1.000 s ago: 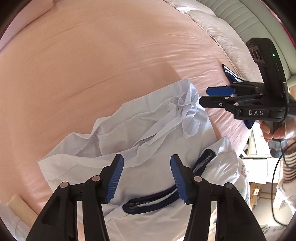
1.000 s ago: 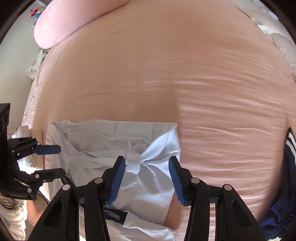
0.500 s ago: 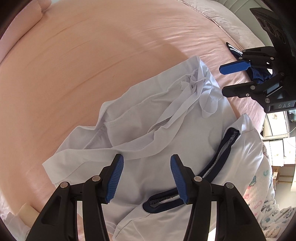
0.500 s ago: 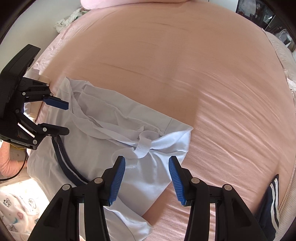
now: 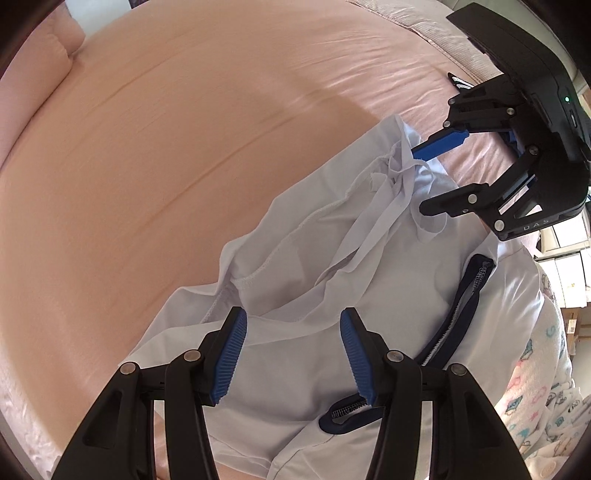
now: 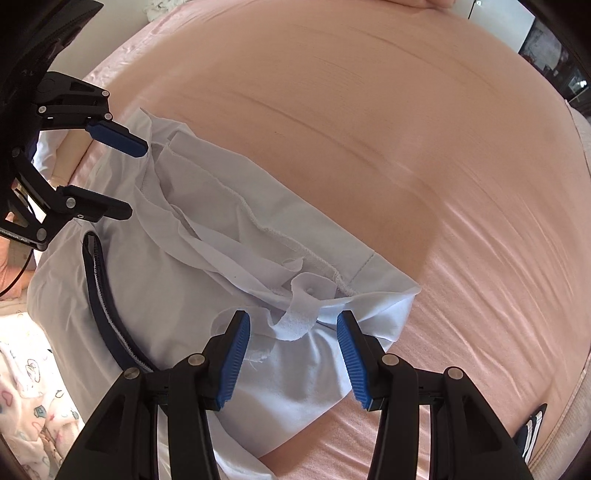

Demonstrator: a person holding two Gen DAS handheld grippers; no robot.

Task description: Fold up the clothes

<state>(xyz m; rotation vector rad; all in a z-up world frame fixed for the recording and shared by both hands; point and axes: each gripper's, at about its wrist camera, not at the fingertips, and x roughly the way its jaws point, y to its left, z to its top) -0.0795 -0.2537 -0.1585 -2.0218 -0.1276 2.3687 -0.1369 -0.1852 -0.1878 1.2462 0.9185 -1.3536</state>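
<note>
A pale blue-white garment (image 5: 332, 295) with a dark navy zipper (image 5: 458, 314) lies crumpled on the pink bed sheet (image 5: 166, 147). It also shows in the right wrist view (image 6: 207, 266), with loose fabric ties (image 6: 299, 310) at its corner. My left gripper (image 5: 291, 354) is open, low over one end of the garment, holding nothing. My right gripper (image 6: 291, 354) is open over the opposite corner with the ties, holding nothing. Each gripper shows in the other's view: the right (image 5: 428, 181), the left (image 6: 125, 177).
A pink pillow (image 5: 48, 62) lies at the far left of the bed. A dark navy striped garment (image 6: 532, 428) sits at the bed's right edge. A patterned white cloth (image 5: 546, 406) hangs beside the bed near the zipper end. A quilted cover (image 5: 413, 22) lies beyond.
Both grippers have moved lower and closer to the garment's two ends. The right gripper now reaches the tie corner. Both stay open.
</note>
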